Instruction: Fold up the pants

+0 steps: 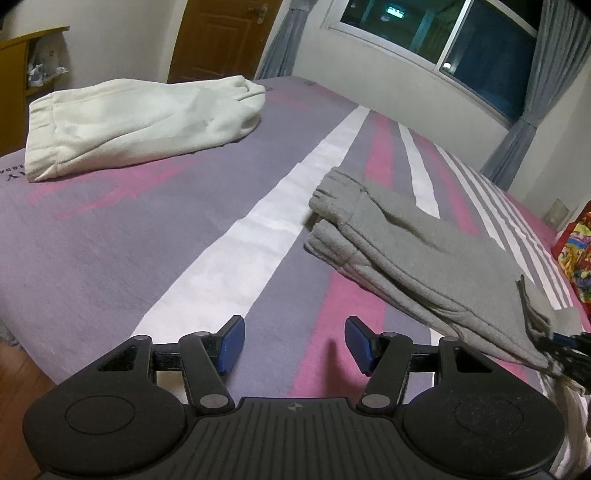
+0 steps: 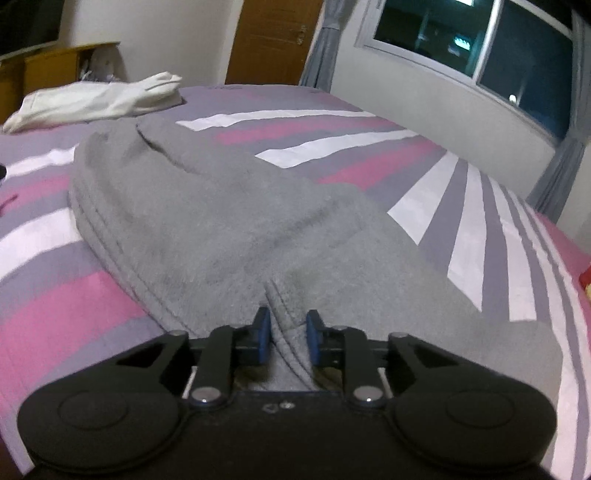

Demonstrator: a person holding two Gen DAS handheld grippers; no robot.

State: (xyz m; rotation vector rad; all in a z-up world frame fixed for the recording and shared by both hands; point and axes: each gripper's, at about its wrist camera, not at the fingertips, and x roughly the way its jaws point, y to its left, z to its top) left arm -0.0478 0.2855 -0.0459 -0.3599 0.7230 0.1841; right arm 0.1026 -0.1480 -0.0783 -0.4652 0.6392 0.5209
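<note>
The grey pants (image 2: 207, 221) lie on the bed (image 1: 110, 236), stretched across its pink, white and purple striped cover, cuffs toward the far side and the near end bunched at the right hand-held gripper (image 2: 288, 339). Its blue pads (image 2: 263, 334) stand close together with a ridge of the grey cloth running between them; the pads appear to press the fold from both sides, so it has hold of the pants. In the left wrist view the same pants (image 1: 424, 258) sit off to the right, folded leg on leg, and the tip of the right hand-held gripper (image 1: 565, 350) shows at their near corner. The left hand-held gripper (image 1: 293, 341) hovers over bare cover, about half open, with nothing between its pads and well apart from the pants. Only that view shows dark lettering printed on the cover's left edge, too cut off to read. A cream garment (image 1: 140, 122) lies at the far side of the bed, seen large from the left and small from the right. Behind are a brown door (image 2: 273, 40), a window (image 1: 443, 33) with grey curtains (image 1: 546, 103), and a yellow cabinet (image 2: 70, 62).
</note>
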